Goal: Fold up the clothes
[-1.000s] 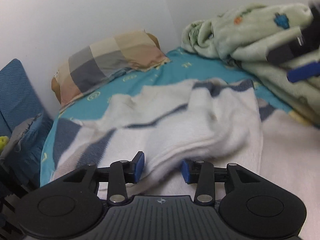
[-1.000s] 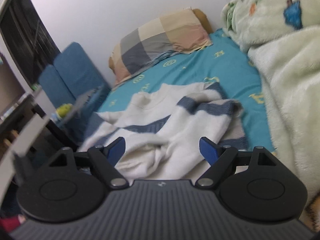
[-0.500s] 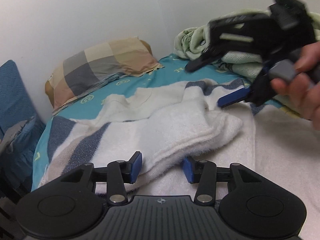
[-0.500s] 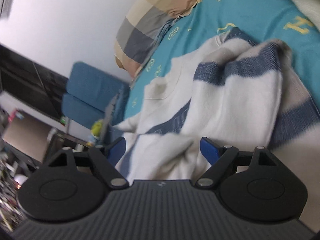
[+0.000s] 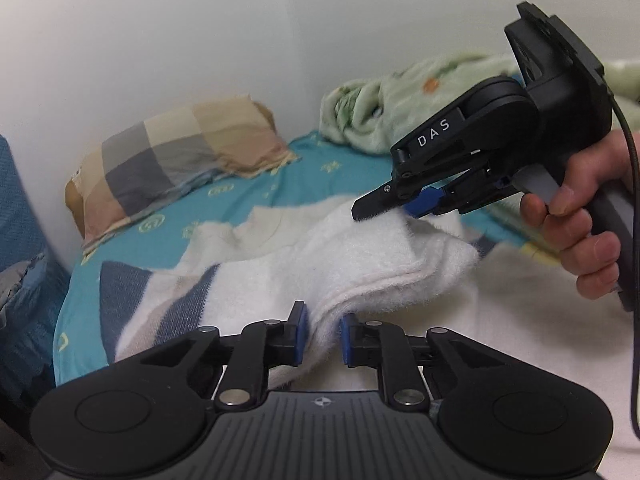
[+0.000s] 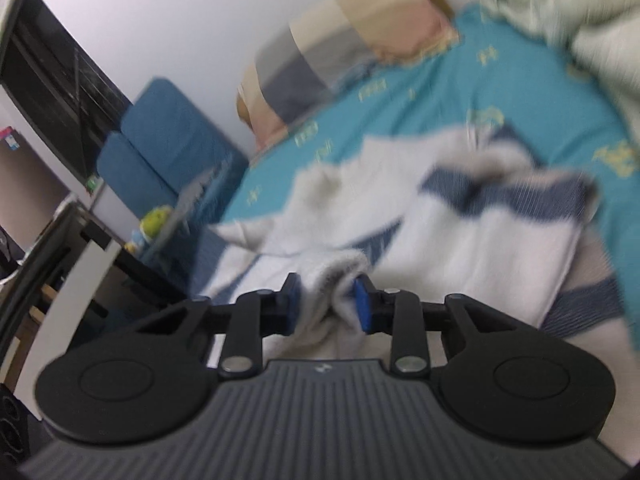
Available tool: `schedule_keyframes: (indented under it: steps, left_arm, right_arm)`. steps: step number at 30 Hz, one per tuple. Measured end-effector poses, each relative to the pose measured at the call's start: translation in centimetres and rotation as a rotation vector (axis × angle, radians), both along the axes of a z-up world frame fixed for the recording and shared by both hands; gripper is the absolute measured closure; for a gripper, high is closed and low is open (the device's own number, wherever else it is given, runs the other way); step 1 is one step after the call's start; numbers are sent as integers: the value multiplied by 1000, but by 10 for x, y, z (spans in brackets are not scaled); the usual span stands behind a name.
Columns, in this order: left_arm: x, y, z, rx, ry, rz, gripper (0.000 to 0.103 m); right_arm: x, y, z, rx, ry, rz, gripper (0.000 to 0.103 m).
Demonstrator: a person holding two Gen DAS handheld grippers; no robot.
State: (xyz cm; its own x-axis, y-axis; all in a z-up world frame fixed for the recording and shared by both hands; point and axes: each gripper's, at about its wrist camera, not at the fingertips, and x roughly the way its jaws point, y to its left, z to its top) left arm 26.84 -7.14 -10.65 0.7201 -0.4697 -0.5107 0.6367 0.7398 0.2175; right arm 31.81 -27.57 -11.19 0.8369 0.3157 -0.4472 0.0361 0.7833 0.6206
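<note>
Nearest, the left gripper (image 5: 323, 334) pinches a folded white edge of the striped sweater (image 5: 360, 264) between its blue pads, the fabric bunched in the narrow gap. The right gripper (image 6: 326, 307) likewise clamps a gathered white fold of the same sweater (image 6: 460, 240), its fingers drawn in on the cloth. Seen from the left wrist view, the right gripper (image 5: 394, 206) meets the raised fold from the side; its lower finger is partly buried in the fleece, so the far pad is hidden. A hand (image 5: 576, 228) grips its handle, cut off at the frame edge, and a cable (image 5: 632, 152) runs out of view.

The right wrist view is motion-blurred, so the sweater's collar and stripes read only loosely. The sweater, white with navy and beige bands, lies rumpled on the teal bedsheet (image 5: 240, 200), which bears yellow motifs too small to read. Its lower part is covered by the gripper bodies.

Further back, a checked pillow (image 5: 172, 160) leans at the white wall (image 5: 160, 40), and a pale green blanket (image 5: 400, 108) is heaped in the corner, partly masked by the right gripper. Beside the bed stands a blue chair (image 6: 160, 148); a dark window (image 6: 52, 92) lies beyond.
</note>
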Motion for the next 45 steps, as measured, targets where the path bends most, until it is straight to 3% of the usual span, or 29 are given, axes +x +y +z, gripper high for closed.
schedule_keyframes:
  steps: [4,7,10,12,18,21,24,26,31,35,39,45]
  left_arm:
    - [-13,-5,10,-8,28,-37,83]
    - [-16,-9,-12,19,123,-32,77]
    - [-23,-7,-30,41,170,-1,70]
    - [-30,3,-28,20,196,34,64]
    - [-63,81,-4,-161,309,242,48]
    - [-83,130,1,-250,350,368,43]
    - [-94,164,2,-291,361,447,39]
    - [-90,173,8,-284,357,477,30]
    - [-29,165,29,-308,307,417,20]
    - [28,153,45,-334,264,353,12]
    - [113,121,38,-347,271,297,11]
    - [234,102,-10,-311,372,316,13]
  right_arm:
    - [-27,-6,15,-24,18,-55,72]
    - [-32,-6,-13,-94,117,-56,71]
    - [-32,-11,-45,-52,196,-29,68]
    - [-36,-16,-39,-41,194,-20,65]
    - [-79,-23,2,-136,150,-32,65]
    - [-104,-22,8,-164,183,-36,65]
    - [-123,-18,15,-196,192,-24,65]
    - [-120,-14,26,-210,162,7,63]
    - [-83,-14,53,-258,73,76,35]
    - [-14,-32,64,-286,24,128,34]
    - [79,-63,53,-390,37,155,34]
    - [186,-117,-10,-418,193,143,34]
